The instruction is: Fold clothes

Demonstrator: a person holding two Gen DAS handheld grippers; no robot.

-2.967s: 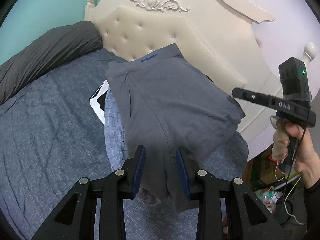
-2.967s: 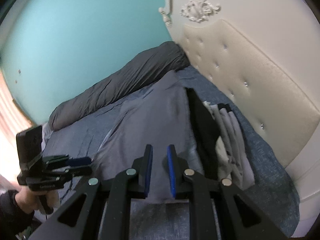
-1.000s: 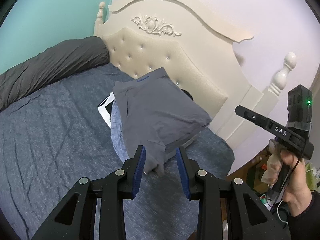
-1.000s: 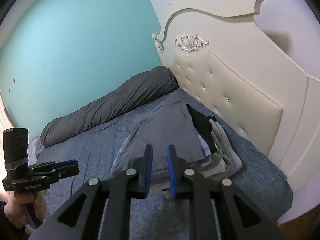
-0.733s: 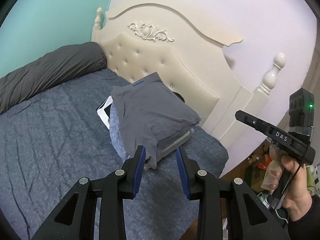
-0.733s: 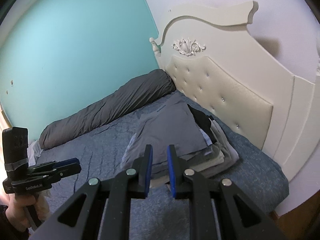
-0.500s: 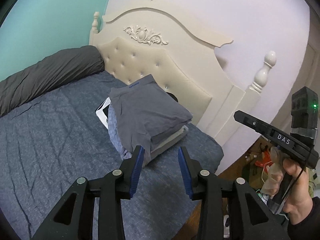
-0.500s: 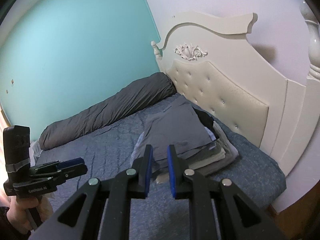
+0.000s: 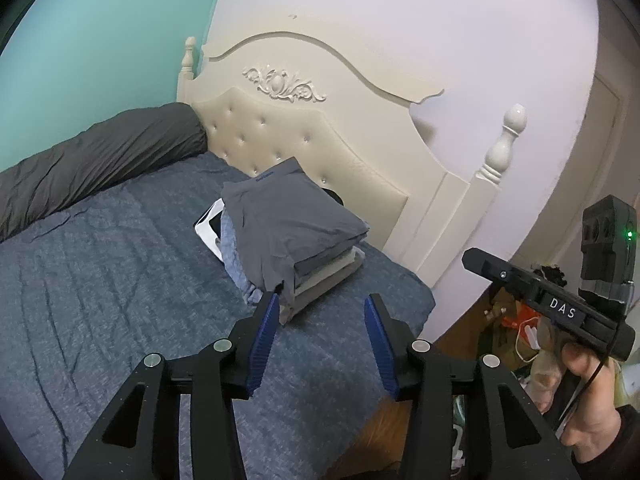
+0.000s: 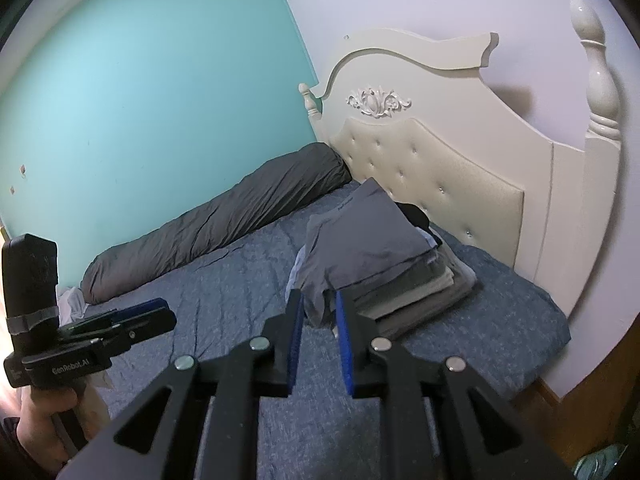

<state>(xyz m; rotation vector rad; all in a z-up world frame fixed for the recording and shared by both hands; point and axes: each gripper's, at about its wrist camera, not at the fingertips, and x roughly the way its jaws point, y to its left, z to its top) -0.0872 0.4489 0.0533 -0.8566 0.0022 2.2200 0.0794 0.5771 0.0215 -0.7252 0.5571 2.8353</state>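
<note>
Folded grey cotton shorts [image 9: 288, 216] are topping the stack of folded clothes [image 10: 416, 280] by the cream tufted headboard [image 9: 320, 152], squared for tidy storage; left tongs [image 9: 320, 332] are gaping empty, right tongs [image 10: 318, 340] are sitting narrowly parted, gripping nothing.

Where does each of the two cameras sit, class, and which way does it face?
Left wrist: sits on the left gripper, looks along its spread fingers at the clothes stack and headboard; the right gripper shows beside it.
Right wrist: sits on the right gripper, faces the same stack and the rolled duvet; the left gripper shows at left.
Shared: the stack, bed, headboard.
</note>
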